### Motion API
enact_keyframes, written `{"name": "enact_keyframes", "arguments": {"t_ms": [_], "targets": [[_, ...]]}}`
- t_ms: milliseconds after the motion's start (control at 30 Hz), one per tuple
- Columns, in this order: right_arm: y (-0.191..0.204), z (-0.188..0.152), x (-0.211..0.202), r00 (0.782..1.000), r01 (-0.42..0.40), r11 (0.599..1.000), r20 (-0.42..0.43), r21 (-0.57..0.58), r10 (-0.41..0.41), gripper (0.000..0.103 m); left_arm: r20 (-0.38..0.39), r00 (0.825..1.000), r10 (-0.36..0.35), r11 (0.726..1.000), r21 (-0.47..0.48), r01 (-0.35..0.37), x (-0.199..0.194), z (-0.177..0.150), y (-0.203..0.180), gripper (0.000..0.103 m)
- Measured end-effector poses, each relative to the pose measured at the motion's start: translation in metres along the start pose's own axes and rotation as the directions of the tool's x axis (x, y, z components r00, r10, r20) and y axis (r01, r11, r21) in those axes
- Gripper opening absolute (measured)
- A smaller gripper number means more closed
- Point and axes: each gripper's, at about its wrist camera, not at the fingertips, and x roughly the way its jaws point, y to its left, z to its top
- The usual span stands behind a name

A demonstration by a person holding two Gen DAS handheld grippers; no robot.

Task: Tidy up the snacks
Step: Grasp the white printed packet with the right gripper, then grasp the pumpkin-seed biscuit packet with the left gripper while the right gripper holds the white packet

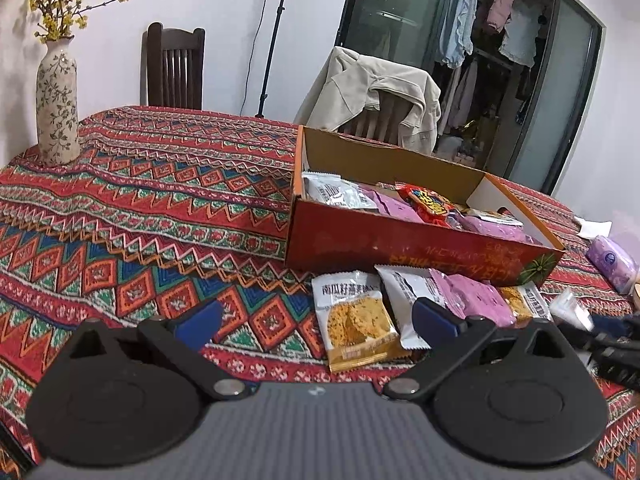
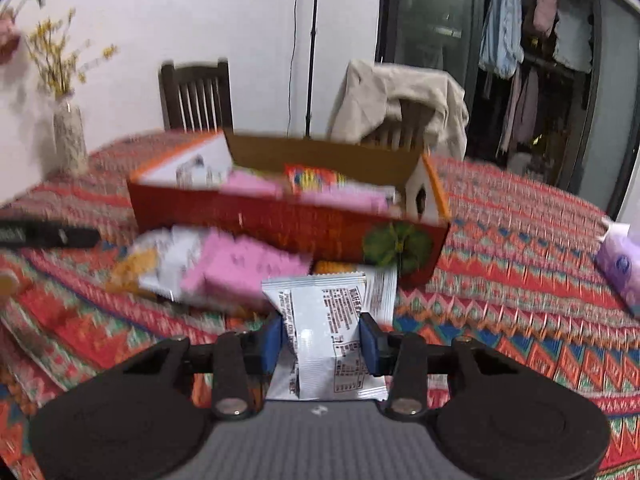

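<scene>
A red cardboard box (image 1: 400,246) on the patterned tablecloth holds several snack packets, pink, silver and red. More packets lie loose in front of it: a pumpkin-seed cracker packet (image 1: 356,320), a white packet (image 1: 404,300) and pink packets (image 1: 476,294). My left gripper (image 1: 316,318) is open and empty, low over the cloth just before the cracker packet. My right gripper (image 2: 324,338) is shut on a white snack packet (image 2: 328,332) and holds it in front of the box (image 2: 280,224). The right wrist view is blurred by motion.
A flowered vase (image 1: 58,104) with yellow blossoms stands at the table's far left. Two chairs stand behind the table, one draped with a beige jacket (image 1: 376,92). A purple tissue pack (image 1: 612,258) lies right of the box. The other gripper's black body (image 1: 612,344) shows at right.
</scene>
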Motion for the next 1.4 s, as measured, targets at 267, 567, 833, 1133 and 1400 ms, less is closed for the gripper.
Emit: {"name": "enact_keyframes", "arguments": {"t_ms": [267,567,833,1133,1400], "targets": [[-0.019,0.03,0.014,0.994,-0.018,0.993,0.113,0.119,0.005,0.039,-0.008,0.999,0.053,0.998,-0.028,-0.054,0.01,0.017,0.002,0.103],[-0.047,0.005,0.04,0.984,-0.054,0.966,0.177,0.251,0.009,0.039,-0.085,0.988,0.13,0.991,0.033,-0.127,0.047,0.018,-0.019,0.103],[-0.049,-0.002,0.038,0.98,-0.086,0.965,0.194,0.247,0.038,0.04,-0.141,0.977,0.161,0.984,0.1,-0.148,0.072,0.003,-0.033,0.103],[-0.044,-0.003,0.035,0.98,-0.075,0.97,0.195,0.229,0.03,0.04,-0.127,0.98,0.153,0.98,0.146,-0.134,0.075,0.001,-0.041,0.061],[-0.041,-0.003,0.036,0.981,-0.059,0.973,0.194,0.222,0.016,0.04,-0.114,0.984,0.14,0.985,0.119,-0.126,0.066,0.001,-0.035,0.048]]}}
